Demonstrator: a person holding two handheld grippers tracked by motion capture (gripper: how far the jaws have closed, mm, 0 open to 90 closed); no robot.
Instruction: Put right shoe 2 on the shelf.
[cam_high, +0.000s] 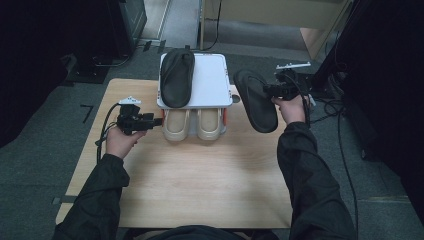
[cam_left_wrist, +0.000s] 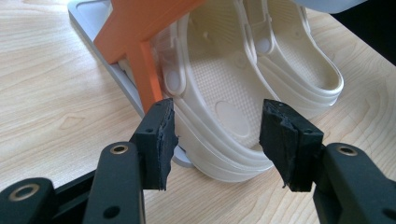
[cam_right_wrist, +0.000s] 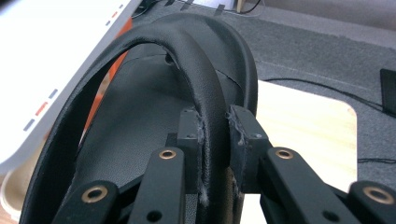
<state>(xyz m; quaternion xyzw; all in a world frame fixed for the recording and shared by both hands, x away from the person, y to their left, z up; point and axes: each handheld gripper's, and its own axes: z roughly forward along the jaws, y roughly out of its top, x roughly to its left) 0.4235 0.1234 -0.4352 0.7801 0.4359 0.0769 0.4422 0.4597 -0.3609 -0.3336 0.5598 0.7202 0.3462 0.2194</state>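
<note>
**Two grippers, one black slipper in the air**

Two cream clogs sit side by side on the lower level of a small white shoe rack (cam_high: 212, 80) at the far middle of the wooden table (cam_high: 200, 175). The left gripper (cam_high: 156, 121) is level with that lower shelf, just left of the rack. In the left gripper view its jaws stand wide apart, holding nothing, with the heel of the nearer cream clog (cam_left_wrist: 224, 98) between and just beyond the pads; whether either pad touches it I cannot tell. An orange rack support (cam_left_wrist: 140, 42) stands just beside the left pad.

On the rack's white top shelf, toward its left side, lies a black slipper (cam_high: 176, 76), toe away from the person.

Right of the rack, the second black slipper (cam_high: 255, 100) hangs above the table's right edge, tilted, toe end toward the far side. The right gripper (cam_high: 270, 90) grips it from the right. In the right gripper view the jaws are closed tight on the slipper's curved upper strap (cam_right_wrist: 215, 126), pinching it between both pads, with the white shelf edge close on the left and grey carpet beyond.
</note>
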